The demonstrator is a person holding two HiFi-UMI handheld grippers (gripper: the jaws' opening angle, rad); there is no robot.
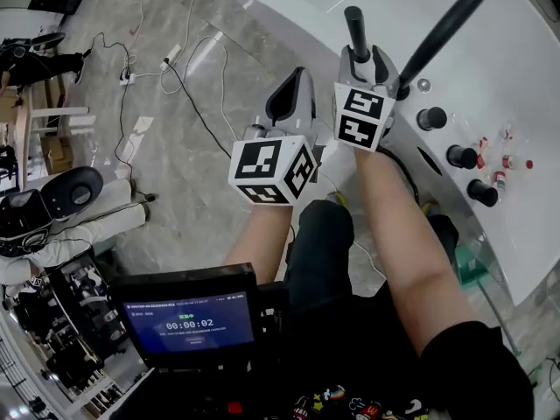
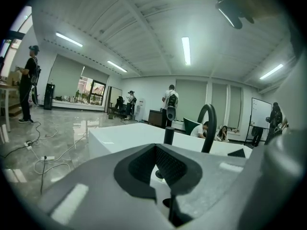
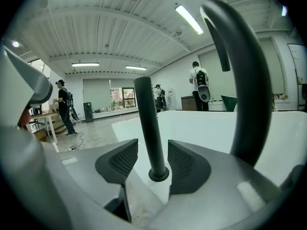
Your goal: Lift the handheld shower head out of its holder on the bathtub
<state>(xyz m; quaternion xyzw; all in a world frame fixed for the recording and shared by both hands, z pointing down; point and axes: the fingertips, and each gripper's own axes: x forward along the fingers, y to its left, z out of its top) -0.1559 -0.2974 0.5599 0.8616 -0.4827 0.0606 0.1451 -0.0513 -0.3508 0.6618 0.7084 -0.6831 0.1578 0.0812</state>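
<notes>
The handheld shower head (image 1: pixel 355 26) is a slim black rod standing upright in its round holder (image 3: pixel 158 173) on the white bathtub (image 1: pixel 490 68) rim. My right gripper (image 1: pixel 363 57) is open, and the rod (image 3: pixel 149 128) stands between its jaws with a gap on each side. To the rod's right rises a black arched spout (image 1: pixel 443 31), which fills the right of the right gripper view (image 3: pixel 242 85). My left gripper (image 1: pixel 293 84) is shut and empty, to the left of the tub over the floor. From the left gripper (image 2: pixel 161 175) the rod (image 2: pixel 169 134) shows farther off.
Three black knobs (image 1: pixel 461 157) and small bottles (image 1: pixel 504 161) sit on the tub rim to the right. Cables (image 1: pixel 175 66) trail over the grey floor on the left. A monitor (image 1: pixel 188 322) is near my body. People (image 2: pixel 170 101) stand across the room.
</notes>
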